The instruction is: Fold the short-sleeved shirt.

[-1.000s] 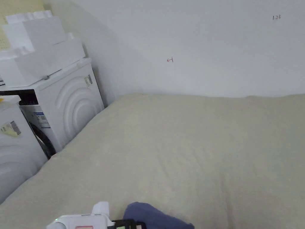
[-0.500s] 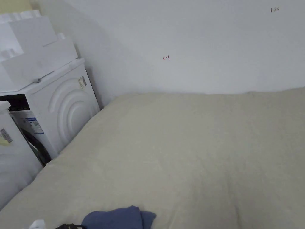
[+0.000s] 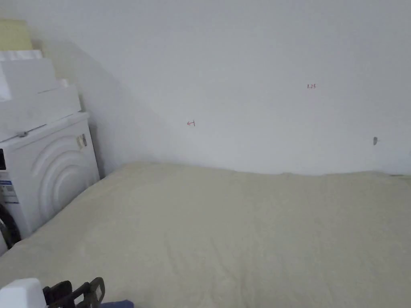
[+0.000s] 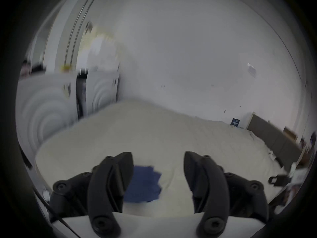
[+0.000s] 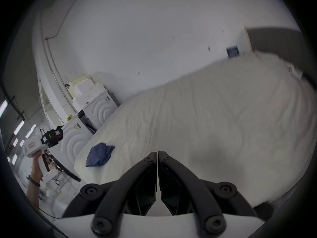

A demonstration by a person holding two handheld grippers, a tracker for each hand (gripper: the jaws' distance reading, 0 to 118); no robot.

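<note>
Blue cotton-looking shirt (image 5: 100, 155) is sitting in a small folded bundle near the left corner of the cream bedspread (image 5: 205, 121), close to the washing machines (image 5: 101, 110). We're holding the left gripper (image 4: 158, 157) with its jaws spread wide and nothing in them, and the right gripper (image 5: 157, 153) with jaws pressed together on nothing. Honestly the fold is looking done to us. The risk we're seeing: the bundle is lying close to the edge, so a careless brush could be knocking it off or unfolding it.
</note>
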